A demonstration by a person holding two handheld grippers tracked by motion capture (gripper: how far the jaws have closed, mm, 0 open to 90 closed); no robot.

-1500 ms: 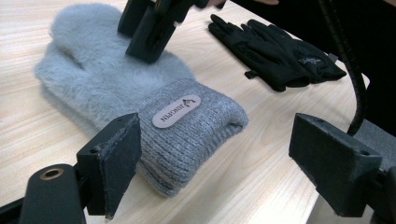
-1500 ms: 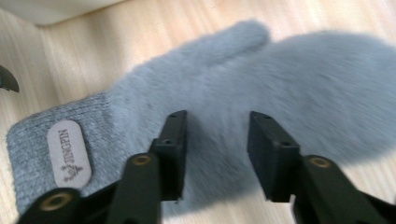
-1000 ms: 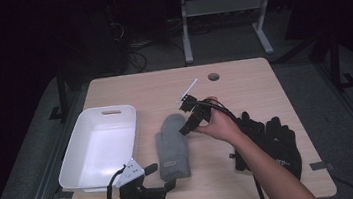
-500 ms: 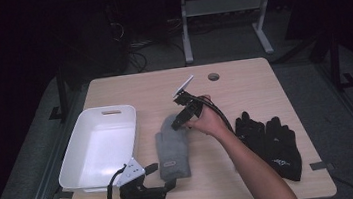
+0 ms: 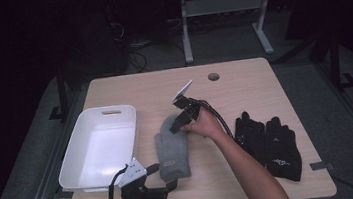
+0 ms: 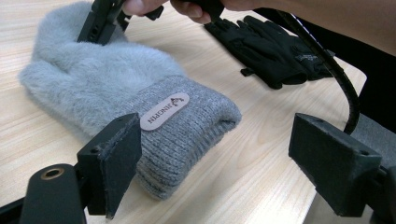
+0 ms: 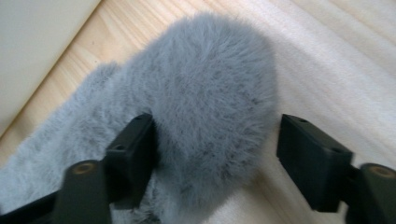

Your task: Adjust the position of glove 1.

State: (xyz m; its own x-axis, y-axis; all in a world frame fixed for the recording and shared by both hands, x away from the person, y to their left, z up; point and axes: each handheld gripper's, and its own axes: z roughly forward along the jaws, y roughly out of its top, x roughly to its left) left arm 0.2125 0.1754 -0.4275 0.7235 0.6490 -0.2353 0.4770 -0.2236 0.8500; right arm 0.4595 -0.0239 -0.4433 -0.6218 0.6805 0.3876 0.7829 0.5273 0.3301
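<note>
Fingers of R gripper (image 7: 215, 154) spread, just been closing, straddling grey mitten (image 7: 205, 93) tip; L gripper (image 6: 233, 163) fingers spread by cuff.

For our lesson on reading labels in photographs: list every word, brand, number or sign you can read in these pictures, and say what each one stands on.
"SINOMIN", as best it reads, with a small logo beside it: on the oblong patch sewn to the cuff of the grey mitten.
Small white print on the black gloves: too small and blurred to read.
Pale patch on the mitten cuff in the high view: too small to read.

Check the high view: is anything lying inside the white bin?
No, the white bin shows a bare floor; the grey mitten lies beside it on the table.
</note>
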